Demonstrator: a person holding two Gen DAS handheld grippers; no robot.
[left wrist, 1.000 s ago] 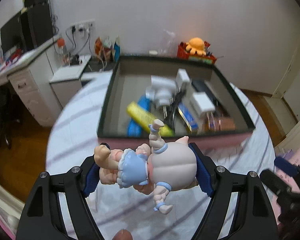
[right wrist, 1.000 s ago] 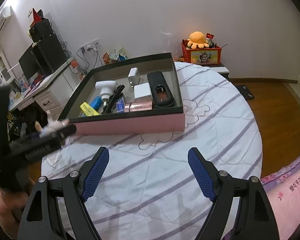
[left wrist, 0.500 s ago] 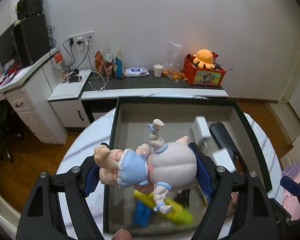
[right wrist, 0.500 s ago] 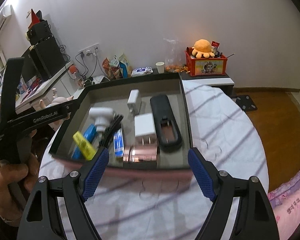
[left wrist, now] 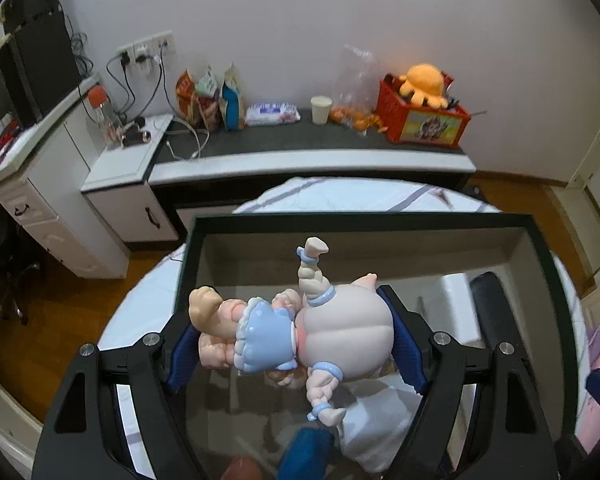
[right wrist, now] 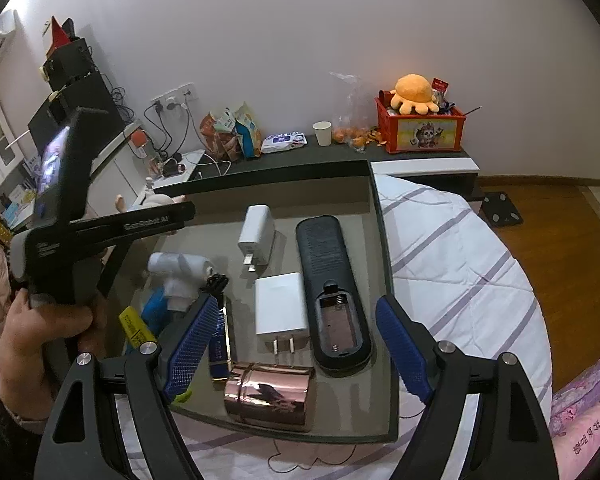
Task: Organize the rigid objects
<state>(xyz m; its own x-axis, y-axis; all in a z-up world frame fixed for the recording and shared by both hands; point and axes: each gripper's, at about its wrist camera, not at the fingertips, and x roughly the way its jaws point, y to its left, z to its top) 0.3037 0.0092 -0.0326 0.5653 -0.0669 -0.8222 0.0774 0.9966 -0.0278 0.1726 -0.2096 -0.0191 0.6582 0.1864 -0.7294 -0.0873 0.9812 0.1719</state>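
Doll carried in the left gripper over the open box, right gripper empty above the box's near end.

The round table (right wrist: 460, 264) with its striped white cloth lies under both tools, and the dark-rimmed box (left wrist: 380, 220) on it fills the space ahead of the left gripper (left wrist: 296, 344), whose blue pads are clamped on a doll (left wrist: 300, 328) lying sideways between them, feet to the left pad, pale head to the right, above the box floor. The right gripper (right wrist: 296, 344) stands wide with nothing between its pads; below and ahead of it in the box lie a black remote (right wrist: 332, 288), a white charger (right wrist: 280, 310) just left of that, a rose-gold cylinder (right wrist: 270, 396) nearest the tool, and a smaller white plug (right wrist: 256, 236) farther ahead.
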